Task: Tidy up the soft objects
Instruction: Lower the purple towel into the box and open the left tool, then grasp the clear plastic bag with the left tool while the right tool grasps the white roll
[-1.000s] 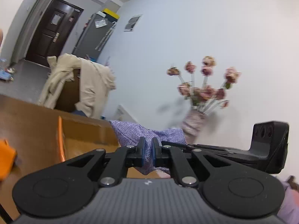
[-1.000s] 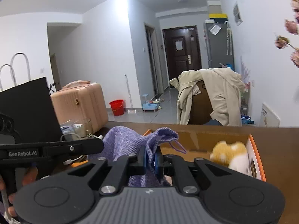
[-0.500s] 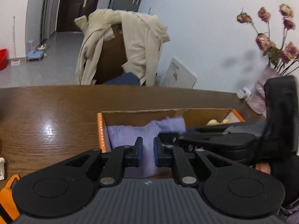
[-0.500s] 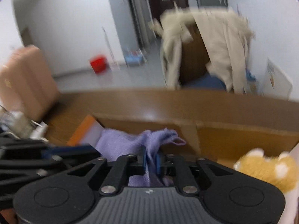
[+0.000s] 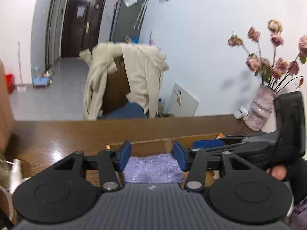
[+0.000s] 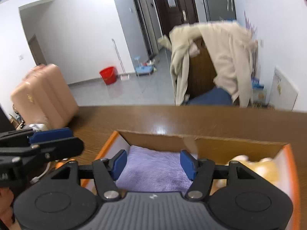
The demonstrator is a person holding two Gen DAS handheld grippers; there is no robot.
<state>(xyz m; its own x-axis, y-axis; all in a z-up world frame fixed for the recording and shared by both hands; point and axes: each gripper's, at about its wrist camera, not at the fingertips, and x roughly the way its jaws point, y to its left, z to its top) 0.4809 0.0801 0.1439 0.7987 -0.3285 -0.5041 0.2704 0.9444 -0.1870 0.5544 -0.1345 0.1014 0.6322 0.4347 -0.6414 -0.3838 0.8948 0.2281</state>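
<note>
**Brown bench, open box, cloth laid inside**

Brown wood of the bench fills the middle of both views, with a hallway and a draped chair behind. Both sets of tongs stand wide with nothing between the pads. The right tongs hang over the purple cloth, which lies folded flat in the left end of the cardboard box; the left tongs frame the same cloth from the other side. Open jaws over a settled cloth suggest that it has been let go and this item is likely done.

The cloth sits against the left wall, probably to keep room for other soft things beside it.

Only the right wrist view shows the box's right end, where a tan and white plush toy lies, blurred. It also shows the orange rim and a pink suitcase on the floor. Only the left wrist view shows the vase of dried flowers at the bench's far corner, and a finger on the right handle.
</note>
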